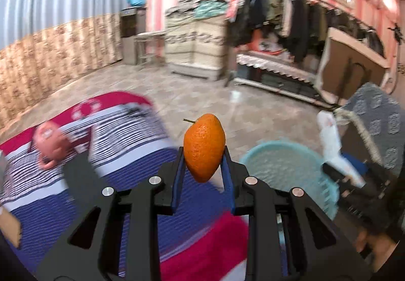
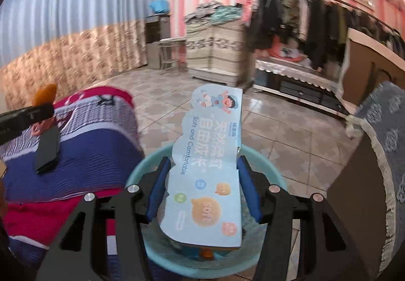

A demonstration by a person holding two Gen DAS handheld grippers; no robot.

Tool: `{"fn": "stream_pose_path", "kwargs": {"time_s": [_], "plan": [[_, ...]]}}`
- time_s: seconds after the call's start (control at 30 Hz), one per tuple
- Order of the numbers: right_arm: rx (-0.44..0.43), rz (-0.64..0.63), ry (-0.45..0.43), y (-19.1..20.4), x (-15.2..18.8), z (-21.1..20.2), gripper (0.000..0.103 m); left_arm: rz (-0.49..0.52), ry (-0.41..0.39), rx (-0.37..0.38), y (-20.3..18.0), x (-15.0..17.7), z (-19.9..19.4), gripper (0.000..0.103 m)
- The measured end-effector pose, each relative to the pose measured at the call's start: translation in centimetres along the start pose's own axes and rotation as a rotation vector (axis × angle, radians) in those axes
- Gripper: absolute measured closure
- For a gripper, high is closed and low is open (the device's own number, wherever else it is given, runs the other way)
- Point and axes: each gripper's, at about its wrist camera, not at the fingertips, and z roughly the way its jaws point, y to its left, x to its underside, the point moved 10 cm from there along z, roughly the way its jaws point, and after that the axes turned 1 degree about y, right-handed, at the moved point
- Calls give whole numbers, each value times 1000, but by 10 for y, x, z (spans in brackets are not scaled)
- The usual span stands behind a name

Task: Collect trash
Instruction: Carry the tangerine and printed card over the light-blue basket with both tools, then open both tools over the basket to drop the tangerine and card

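An orange citrus fruit (image 1: 204, 146) with a short stem sits clamped between the blue pads of my left gripper (image 1: 203, 152), which is shut on it above the bed's edge. The teal basin (image 1: 278, 144) stands on the floor to its right. In the right wrist view my right gripper (image 2: 203, 159) is shut on a light blue piece of printed cardboard packaging (image 2: 215, 129), held upright over the basin (image 2: 152, 154). A small orange scrap (image 2: 206, 253) lies inside the basin. The left gripper (image 2: 43, 108) and its fruit (image 2: 45, 93) show at the left edge.
A bed with a red, white and blue striped blanket (image 1: 126, 129) fills the left; a pink object (image 1: 50, 144) and a flat black object (image 2: 48, 149) lie on it. A grey patterned seat (image 2: 387, 134) flanks the right. Tiled floor (image 2: 291, 134), cabinet and clothes rack (image 1: 303, 17) lie beyond.
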Motion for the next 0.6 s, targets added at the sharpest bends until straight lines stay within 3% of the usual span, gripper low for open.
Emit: {"fn": "stream_pose_path", "kwargs": {"time_s": [0.23,0.5,0.6], "plan": [[80,106,-20,-64,9,0,49,45,32,33,-74,-2,49,77],[85,168,-4,-81,19,13,49,172,113,19,-101,42,106,76],[79,166,6,-80,22,18,49,188,125,17,-99,46,114,69]]}}
